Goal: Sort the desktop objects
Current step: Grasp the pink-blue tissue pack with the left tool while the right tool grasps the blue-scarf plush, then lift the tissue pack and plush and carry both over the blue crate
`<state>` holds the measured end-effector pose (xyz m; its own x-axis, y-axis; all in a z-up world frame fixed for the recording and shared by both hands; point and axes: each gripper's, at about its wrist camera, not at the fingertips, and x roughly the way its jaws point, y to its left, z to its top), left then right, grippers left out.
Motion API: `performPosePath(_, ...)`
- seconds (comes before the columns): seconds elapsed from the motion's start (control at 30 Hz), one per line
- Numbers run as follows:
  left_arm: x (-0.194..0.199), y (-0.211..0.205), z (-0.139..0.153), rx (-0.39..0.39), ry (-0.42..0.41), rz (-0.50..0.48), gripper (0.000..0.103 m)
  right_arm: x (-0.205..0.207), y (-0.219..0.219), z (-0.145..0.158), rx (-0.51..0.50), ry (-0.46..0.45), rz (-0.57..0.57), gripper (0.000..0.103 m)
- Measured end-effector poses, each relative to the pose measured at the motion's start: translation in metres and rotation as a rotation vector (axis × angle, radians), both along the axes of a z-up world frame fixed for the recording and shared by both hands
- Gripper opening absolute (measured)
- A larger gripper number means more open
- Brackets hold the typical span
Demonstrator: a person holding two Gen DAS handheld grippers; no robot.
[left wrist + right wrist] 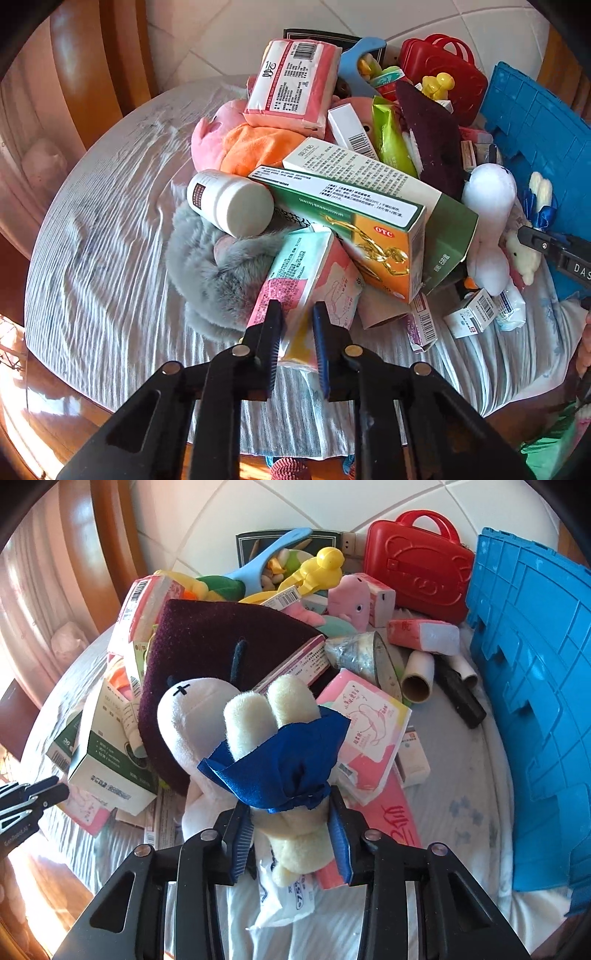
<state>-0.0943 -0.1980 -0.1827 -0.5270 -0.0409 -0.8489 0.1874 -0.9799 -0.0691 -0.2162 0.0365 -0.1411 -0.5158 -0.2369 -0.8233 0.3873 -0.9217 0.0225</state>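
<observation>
Left tongs (297,325) reaching in from 6 o'clock in own wrist view, jaws parted, blue ribbed pads either side of a tissue pack (310,277), not visibly squeezing it. Right tongs (291,821) entering from 6 o'clock in own view, jaws pressed against both sides of a cream plush rabbit (280,760). Right tongs also seen at 3 o'clock in the left view, left tongs at 9 o'clock in the right view.

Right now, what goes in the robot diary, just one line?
left tool: around pink-and-mint tissue pack | right tool: gripping cream plush bunny with blue satin bow | blue plastic crate: right
</observation>
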Motion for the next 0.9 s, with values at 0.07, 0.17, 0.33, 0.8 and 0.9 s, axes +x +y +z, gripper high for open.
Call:
performPosePath(0.07,0.001,0.001,0.001,0.001,0.001,-0.007,0.016,0.002,0.0,0.005,-0.006,0.006,0.006,0.036)
performPosePath(0.17,-0.011,-0.009,-0.015,0.034,-0.047,-0.023,0.035,0.004,-0.001,0.006,-0.016,-0.003,0.017,0.036)
performPosePath(0.33,-0.027,-0.009,-0.035,0.018,-0.107,-0.028,0.076,0.005,-0.004,-0.001,-0.018,-0.027,0.024,0.037)
performPosePath(0.8,-0.031,-0.005,-0.058,0.053,-0.129,-0.027,0.043,-0.002,-0.006,-0.016,0.013,-0.036,-0.003,0.037)
performPosePath(0.9,-0.023,-0.008,-0.032,0.019,-0.073,-0.001,0.043,0.001,-0.005,-0.008,0.001,-0.012,-0.003,0.037)
